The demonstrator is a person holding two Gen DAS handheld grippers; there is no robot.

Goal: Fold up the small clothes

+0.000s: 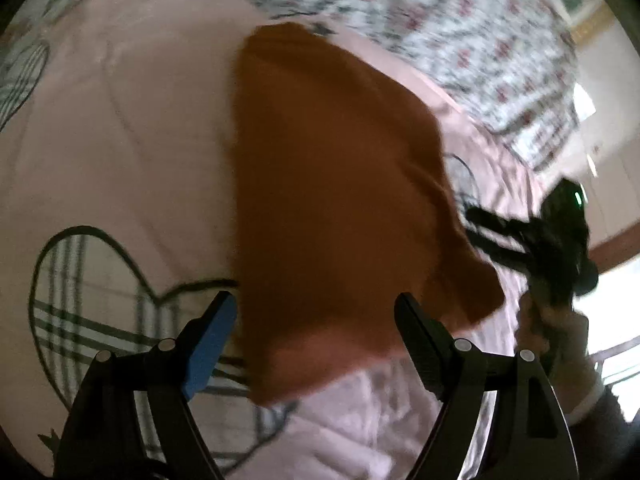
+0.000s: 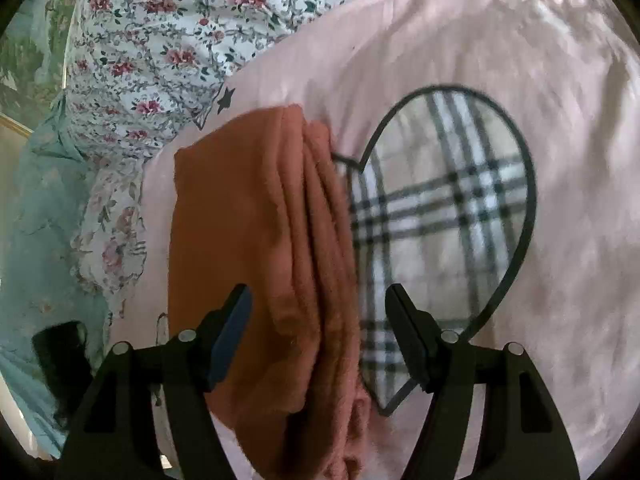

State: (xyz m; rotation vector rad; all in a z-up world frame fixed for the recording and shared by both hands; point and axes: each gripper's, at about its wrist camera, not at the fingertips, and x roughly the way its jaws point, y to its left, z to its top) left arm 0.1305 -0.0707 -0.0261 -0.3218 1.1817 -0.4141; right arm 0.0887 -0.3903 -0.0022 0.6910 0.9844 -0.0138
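Observation:
A small rust-orange garment [image 1: 336,184] lies folded on a pink bedspread [image 1: 120,120]. In the right wrist view it [image 2: 256,248] shows several stacked folded layers along its right edge. My left gripper [image 1: 316,320] is open above the garment's near edge, holding nothing. My right gripper [image 2: 318,312] is open, its jaws either side of the garment's near end, holding nothing. The right gripper also shows in the left wrist view [image 1: 532,240], to the right of the garment, held by a hand.
The pink bedspread [image 2: 440,48] carries plaid heart patches [image 2: 440,200] [image 1: 88,300]. A floral sheet [image 2: 152,40] lies beyond it, with a light blue cloth [image 2: 40,220] at the left. A dark object [image 2: 60,360] sits at the lower left.

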